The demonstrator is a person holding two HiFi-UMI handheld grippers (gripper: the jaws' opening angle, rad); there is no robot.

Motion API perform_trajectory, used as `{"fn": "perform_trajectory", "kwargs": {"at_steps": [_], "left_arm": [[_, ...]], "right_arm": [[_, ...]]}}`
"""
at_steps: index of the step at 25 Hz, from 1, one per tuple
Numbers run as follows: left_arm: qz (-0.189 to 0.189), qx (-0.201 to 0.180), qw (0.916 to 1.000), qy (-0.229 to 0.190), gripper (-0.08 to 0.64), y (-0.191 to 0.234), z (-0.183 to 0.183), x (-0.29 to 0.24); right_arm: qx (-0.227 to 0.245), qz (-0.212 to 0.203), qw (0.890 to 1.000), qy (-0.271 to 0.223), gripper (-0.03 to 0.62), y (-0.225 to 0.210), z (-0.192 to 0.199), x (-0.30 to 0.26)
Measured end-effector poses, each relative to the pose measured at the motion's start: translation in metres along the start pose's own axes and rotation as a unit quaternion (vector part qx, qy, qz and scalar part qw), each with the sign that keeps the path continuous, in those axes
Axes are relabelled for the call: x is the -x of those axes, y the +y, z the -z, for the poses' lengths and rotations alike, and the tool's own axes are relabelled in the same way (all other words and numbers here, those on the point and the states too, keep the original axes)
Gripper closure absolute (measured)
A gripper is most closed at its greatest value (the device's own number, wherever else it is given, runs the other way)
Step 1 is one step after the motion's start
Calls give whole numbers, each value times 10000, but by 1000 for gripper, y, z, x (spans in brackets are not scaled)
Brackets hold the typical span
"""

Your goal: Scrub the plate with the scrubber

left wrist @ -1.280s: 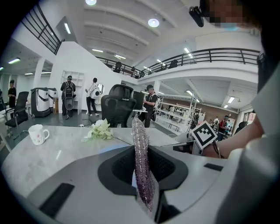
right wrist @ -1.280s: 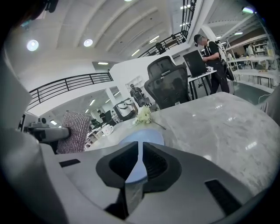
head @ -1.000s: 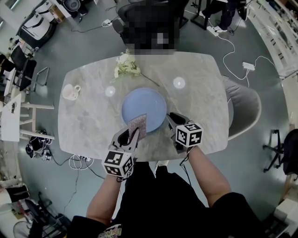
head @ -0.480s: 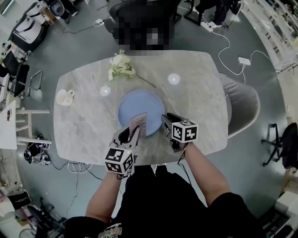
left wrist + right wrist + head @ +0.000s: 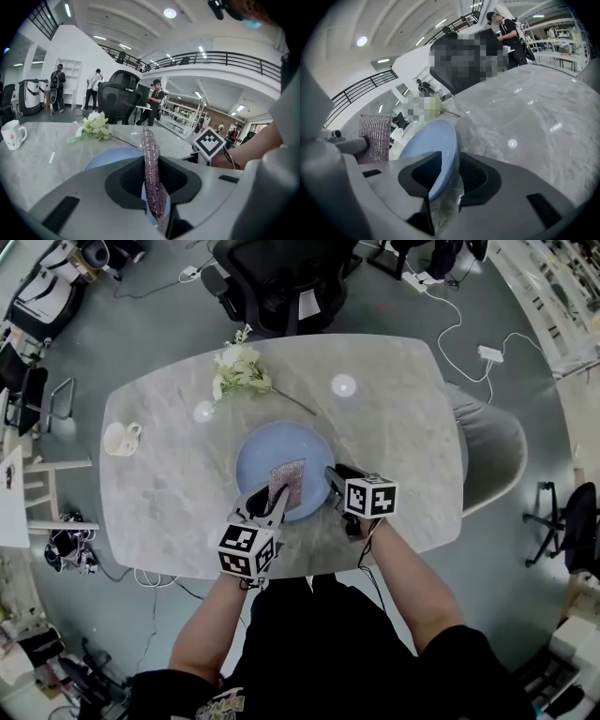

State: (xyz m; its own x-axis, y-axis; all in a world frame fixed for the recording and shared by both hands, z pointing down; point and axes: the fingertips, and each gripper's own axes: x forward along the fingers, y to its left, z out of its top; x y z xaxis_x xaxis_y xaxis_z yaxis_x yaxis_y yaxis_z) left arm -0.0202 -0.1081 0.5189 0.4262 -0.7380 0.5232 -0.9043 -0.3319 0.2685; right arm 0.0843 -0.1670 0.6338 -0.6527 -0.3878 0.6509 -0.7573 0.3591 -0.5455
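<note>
Head view: left tongs [image 5: 270, 505] are clamping scrubber [image 5: 287, 478] over plate [image 5: 267, 444]; right tongs [image 5: 335, 480], jaws just opening, are loosely straddling its rim; scrubbing seemingly unstarted.

A big open office-lab hall: a marble table [image 5: 394, 446] on grey floor, a black office chair [image 5: 281, 277] at twelve o'clock, a power strip [image 5: 490, 354] at two o'clock, a railed upper gallery [image 5: 225, 58], white shelves [image 5: 70, 75], and people [image 5: 96, 86] standing about.

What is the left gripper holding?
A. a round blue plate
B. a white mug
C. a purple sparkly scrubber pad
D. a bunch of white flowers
C: the left gripper is shut on the purple sparkly scrubber pad, which shows edge-on in the left gripper view.
</note>
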Motion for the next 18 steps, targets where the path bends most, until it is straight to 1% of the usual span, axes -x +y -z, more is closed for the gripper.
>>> {"fn": "perform_trajectory", "kwargs": {"at_steps": [4,7,8,10,14,18], "left_arm": [[172,-55,9997,173,474,5,0,-20],[303,-107,9990,308,474,9,3,-35],[343,-125,9987,358,474,10,4,-40],[416,-157,9979,462,474,12,8,-50],[571,-207,9959,670,474,14,16,-69],[742,-313,9922,956,474,15,28,-88]], "right_arm": [[-63,137,9998,161,470,-5,3,-11],[-127,254,9993,257,502,-6,4,-17],[-164,300,9991,256,523,-5,4,-18],[-227,460,9984,218,540,-5,3,-19],[-400,779,9961,142,560,-9,3,-18],[-291,1006,9945,70,565,-10,0,-19]]}}
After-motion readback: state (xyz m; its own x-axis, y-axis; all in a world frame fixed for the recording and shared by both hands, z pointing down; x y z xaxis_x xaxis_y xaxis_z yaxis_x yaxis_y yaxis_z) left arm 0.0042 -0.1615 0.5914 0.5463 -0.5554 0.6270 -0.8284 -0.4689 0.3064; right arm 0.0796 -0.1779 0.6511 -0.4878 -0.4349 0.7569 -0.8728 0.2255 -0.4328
